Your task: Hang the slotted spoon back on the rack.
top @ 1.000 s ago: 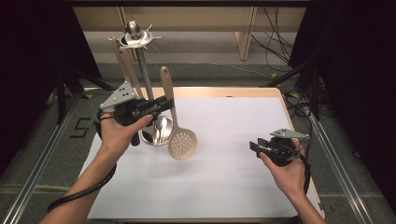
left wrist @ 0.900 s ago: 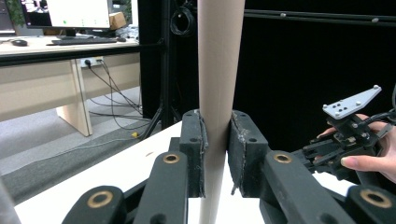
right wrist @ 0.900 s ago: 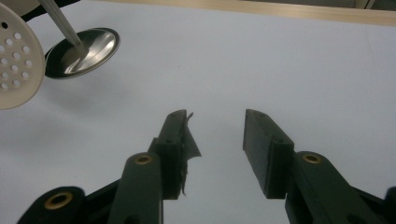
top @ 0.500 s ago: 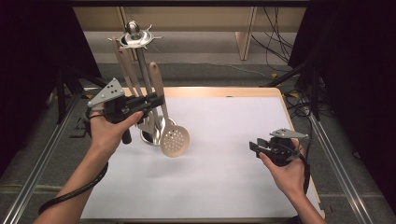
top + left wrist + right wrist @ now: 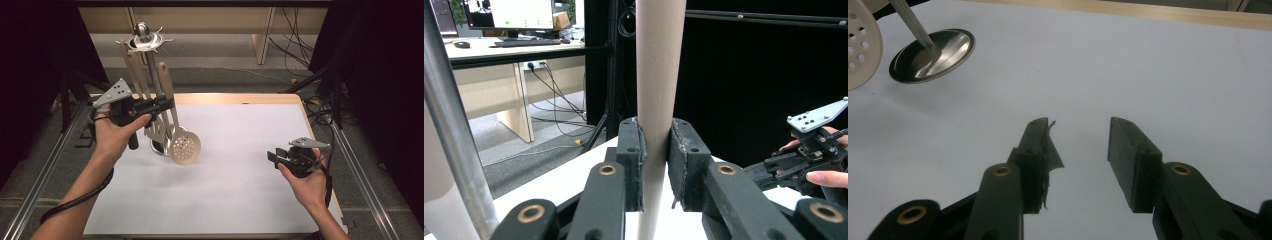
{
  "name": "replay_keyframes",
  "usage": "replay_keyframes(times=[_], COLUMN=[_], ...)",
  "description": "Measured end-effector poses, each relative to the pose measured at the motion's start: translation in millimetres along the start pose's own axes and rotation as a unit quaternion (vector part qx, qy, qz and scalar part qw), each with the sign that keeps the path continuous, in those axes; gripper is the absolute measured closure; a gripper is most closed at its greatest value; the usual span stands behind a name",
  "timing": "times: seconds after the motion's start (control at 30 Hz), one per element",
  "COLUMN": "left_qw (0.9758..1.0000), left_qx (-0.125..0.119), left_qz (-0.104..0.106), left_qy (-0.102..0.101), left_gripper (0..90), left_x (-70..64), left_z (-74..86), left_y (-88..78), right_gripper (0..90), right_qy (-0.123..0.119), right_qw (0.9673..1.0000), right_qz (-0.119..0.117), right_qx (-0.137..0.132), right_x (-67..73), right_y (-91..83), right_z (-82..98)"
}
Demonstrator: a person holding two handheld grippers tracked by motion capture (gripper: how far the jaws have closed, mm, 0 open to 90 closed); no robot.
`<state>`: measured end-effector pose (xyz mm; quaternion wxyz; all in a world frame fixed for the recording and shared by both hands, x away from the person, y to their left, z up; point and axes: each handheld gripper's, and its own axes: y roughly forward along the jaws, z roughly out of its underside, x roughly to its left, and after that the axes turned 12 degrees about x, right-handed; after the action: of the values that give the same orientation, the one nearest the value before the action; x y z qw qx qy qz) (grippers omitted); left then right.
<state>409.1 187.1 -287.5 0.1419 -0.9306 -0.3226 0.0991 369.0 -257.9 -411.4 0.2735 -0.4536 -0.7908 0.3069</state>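
Note:
A perforated spoon [image 5: 185, 146] with a pale wooden handle [image 5: 659, 75] hangs upright above the white sheet, right beside the utensil stand [image 5: 144, 40]. My left gripper [image 5: 165, 104] is shut on that handle partway up; in the left gripper view both pads [image 5: 636, 155] press against it. The stand's metal pole [image 5: 449, 130] rises just to the left of the handle. Low at the table's right, my right gripper [image 5: 272, 156] points left, and its jaws [image 5: 1080, 145] stand open over bare sheet with nothing between them.
The stand's round shiny base [image 5: 930, 55] rests on the white sheet [image 5: 240, 165] at the left, and another wooden-handled utensil [image 5: 131, 67] hangs from its top. The table's wooden edge [image 5: 235, 98] runs along the back. Cables lie on the floor beyond.
My left gripper has carried the spoon a little to the left, closer to the stand's pole. The right gripper has stayed where it was.

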Motion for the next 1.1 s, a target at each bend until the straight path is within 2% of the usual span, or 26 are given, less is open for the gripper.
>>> replay_keyframes(times=[0.03, 0.07, 0.1, 0.17, 0.2, 0.27, 0.3, 0.33, 0.37, 0.57, 0.63, 0.67, 0.73, 0.77, 0.8, 1.1], left_qw=[1.0, 1.0, 1.0, 1.0, 1.0, 1.0, 1.0, 1.0, 1.0, 1.0, 1.0, 1.0, 1.0, 1.0, 1.0, 1.0], left_qx=[0.0, 0.0, -0.001, -0.002, -0.003, -0.002, -0.002, -0.001, -0.001, 0.0, 0.0, 0.001, 0.001, 0.001, 0.002, 0.003], left_qz=[0.0, -0.001, -0.001, -0.001, -0.001, 0.001, 0.001, 0.0, -0.001, 0.001, 0.0, -0.001, 0.0, 0.0, 0.0, 0.001], left_qy=[0.001, 0.001, 0.001, 0.003, 0.002, 0.002, 0.001, 0.001, 0.001, 0.001, 0.001, 0.002, -0.001, -0.002, -0.003, 0.002], left_gripper=[76.4, 76.4, 76.4, 76.4, 76.4, 76.4, 76.4, 76.4, 76.4, 76.4, 76.4, 76.4, 76.4, 76.4, 76.4, 76.4], left_x=[0.6, 0.9, 1.2, 1.7, 1.9, 2.7, 3.0, 3.4, 3.7, 5.9, 6.4, 6.8, 7.2, 7.2, 7.1, 7.0], left_z=[-0.3, -0.6, -1.0, -1.7, -2.0, -2.2, -2.2, -2.2, -2.2, -3.7, -3.9, -3.9, -3.6, -3.2, -3.1, -6.7], left_y=[0.1, 0.1, 0.2, 0.5, 1.0, 2.0, 2.5, 3.1, 3.2, 3.1, 2.3, 2.0, 2.3, 2.6, 2.9, 4.5], right_gripper=[61.1, 61.1, 61.1, 61.1, 61.1, 61.1, 61.1, 61.0, 61.1, 61.0, 61.0, 61.1, 61.1, 61.1, 61.1, 61.1], right_qy=[0.001, 0.011, -0.006, -0.009, -0.002, -0.003, 0.011, -0.006, 0.009, 0.013, 0.008, -0.007, -0.005, 0.0, -0.005, -0.004], right_qw=[1.0, 0.9999, 0.9999, 0.9999, 1.0, 0.9999, 0.9999, 0.9999, 1.0, 0.9998, 0.9999, 0.9998, 0.9999, 1.0, 0.9999, 0.9999], right_qz=[0.004, 0.002, 0.009, 0.008, 0.0, 0.01, 0.002, 0.011, 0.0, 0.006, 0.006, 0.016, 0.016, 0.003, 0.011, 0.012], right_qx=[0.006, 0.001, -0.001, 0.0, 0.0, 0.004, 0.006, 0.003, 0.004, 0.01, 0.007, 0.004, 0.001, 0.001, 0.0, 0.002], right_x=[0.1, 1.4, -1.4, -3.1, -3.5, -4.4, -2.3, -5.1, -2.9, -2.2, -2.1, -3.8, -2.6, -2.3, -1.9, -2.3], right_y=[-0.6, 0.7, 0.9, 1.2, 1.4, 1.2, 0.6, 0.9, 1.8, 0.4, 1.2, 1.0, 1.9, 2.8, 2.0, 1.0], right_z=[-0.2, 0.1, -0.6, -0.9, -1.1, -1.2, -0.6, -0.7, 0.5, -0.1, -0.2, -0.7, -0.7, -0.7, -1.0, -0.8])
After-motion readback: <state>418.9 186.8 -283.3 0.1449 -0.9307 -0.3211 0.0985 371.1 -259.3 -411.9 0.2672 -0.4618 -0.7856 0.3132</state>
